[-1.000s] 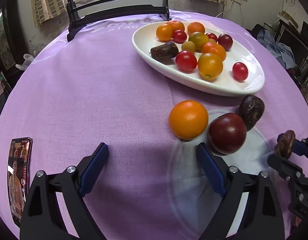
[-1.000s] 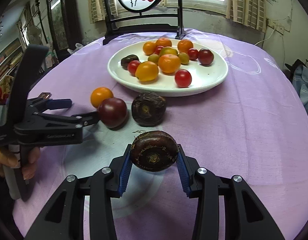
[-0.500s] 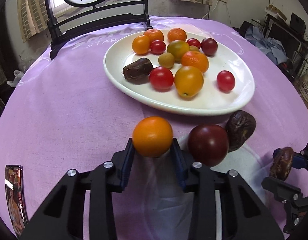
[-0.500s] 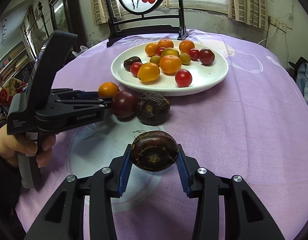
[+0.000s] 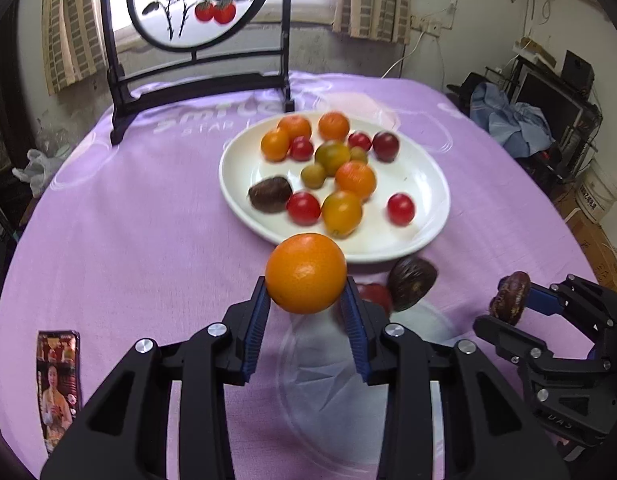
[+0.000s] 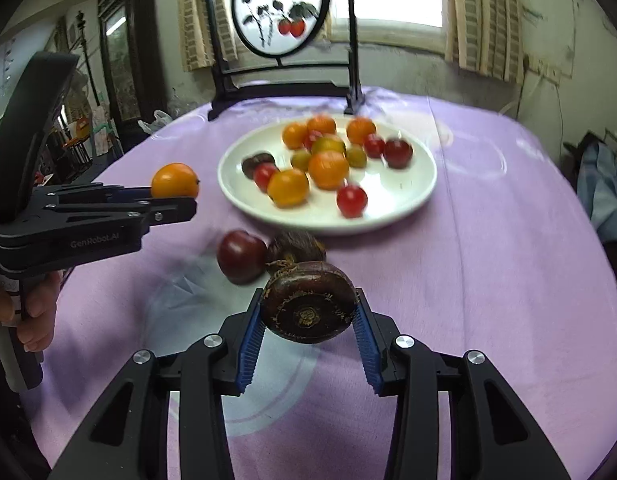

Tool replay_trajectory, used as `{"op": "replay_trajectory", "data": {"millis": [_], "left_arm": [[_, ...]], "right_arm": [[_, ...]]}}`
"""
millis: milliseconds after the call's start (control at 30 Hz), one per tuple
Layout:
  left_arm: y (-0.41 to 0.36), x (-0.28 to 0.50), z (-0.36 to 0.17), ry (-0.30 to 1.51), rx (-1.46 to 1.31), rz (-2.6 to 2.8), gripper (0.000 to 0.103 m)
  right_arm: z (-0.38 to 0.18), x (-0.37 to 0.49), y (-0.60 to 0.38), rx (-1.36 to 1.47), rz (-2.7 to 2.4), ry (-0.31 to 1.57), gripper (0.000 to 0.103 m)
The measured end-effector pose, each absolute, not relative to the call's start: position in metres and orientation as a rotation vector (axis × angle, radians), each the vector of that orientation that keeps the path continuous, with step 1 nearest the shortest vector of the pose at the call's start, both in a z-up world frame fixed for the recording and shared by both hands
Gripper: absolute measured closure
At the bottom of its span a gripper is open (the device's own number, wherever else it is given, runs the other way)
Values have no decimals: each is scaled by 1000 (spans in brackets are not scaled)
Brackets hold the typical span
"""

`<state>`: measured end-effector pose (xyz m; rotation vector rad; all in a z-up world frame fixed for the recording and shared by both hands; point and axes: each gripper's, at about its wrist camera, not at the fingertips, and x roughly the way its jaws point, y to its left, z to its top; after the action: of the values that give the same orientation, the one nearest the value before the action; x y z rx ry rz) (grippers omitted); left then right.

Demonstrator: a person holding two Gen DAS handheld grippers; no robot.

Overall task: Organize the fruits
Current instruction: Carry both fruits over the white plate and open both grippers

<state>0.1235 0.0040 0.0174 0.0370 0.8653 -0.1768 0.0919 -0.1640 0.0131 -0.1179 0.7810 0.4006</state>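
The left gripper (image 5: 306, 306) has its blue-padded fingers (image 5: 257, 328) clamped on an orange (image 5: 305, 273), held above the purple-clothed surface (image 5: 140, 240) just short of the white plate (image 5: 244, 168) of mixed fruit. The right gripper (image 6: 308, 320) has its fingers (image 6: 250, 344) clamped on a dark brown, wrinkled passion fruit (image 6: 308, 303), also off the cloth. Beyond it, a dark red tomato (image 6: 241, 255) and a second dark passion fruit (image 6: 295, 245) lie touching each other on the surface, near the plate's front rim.
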Motion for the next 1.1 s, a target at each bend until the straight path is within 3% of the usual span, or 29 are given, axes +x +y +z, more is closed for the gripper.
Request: {"op": "replay_trajectory", "data": {"millis": [267, 733, 800, 833, 867, 900, 967, 1100], "left_arm": [[-14, 152, 41, 825, 29, -193, 67], [-23, 243, -5, 937, -38, -100, 67], [-20, 248, -9, 943, -43, -85, 67], [-19, 250, -11, 945, -45, -73, 67], [-18, 252, -12, 942, -53, -68, 62], [-17, 252, -12, 934, -61, -57, 46], [-14, 249, -7, 900, -66, -29, 24], [-13, 240, 2, 871, -59, -43, 24]], "right_arm": [[39, 130, -157, -175, 378, 723, 60], [-2, 197, -136, -187, 364, 833, 59], [-4, 201, -135, -179, 359, 837, 55], [-5, 202, -136, -173, 352, 834, 48], [-4, 202, -137, -166, 350, 829, 43], [-4, 201, -137, -164, 350, 826, 43], [-3, 198, -137, -170, 353, 823, 43], [1, 191, -142, -162, 350, 819, 43]]}}
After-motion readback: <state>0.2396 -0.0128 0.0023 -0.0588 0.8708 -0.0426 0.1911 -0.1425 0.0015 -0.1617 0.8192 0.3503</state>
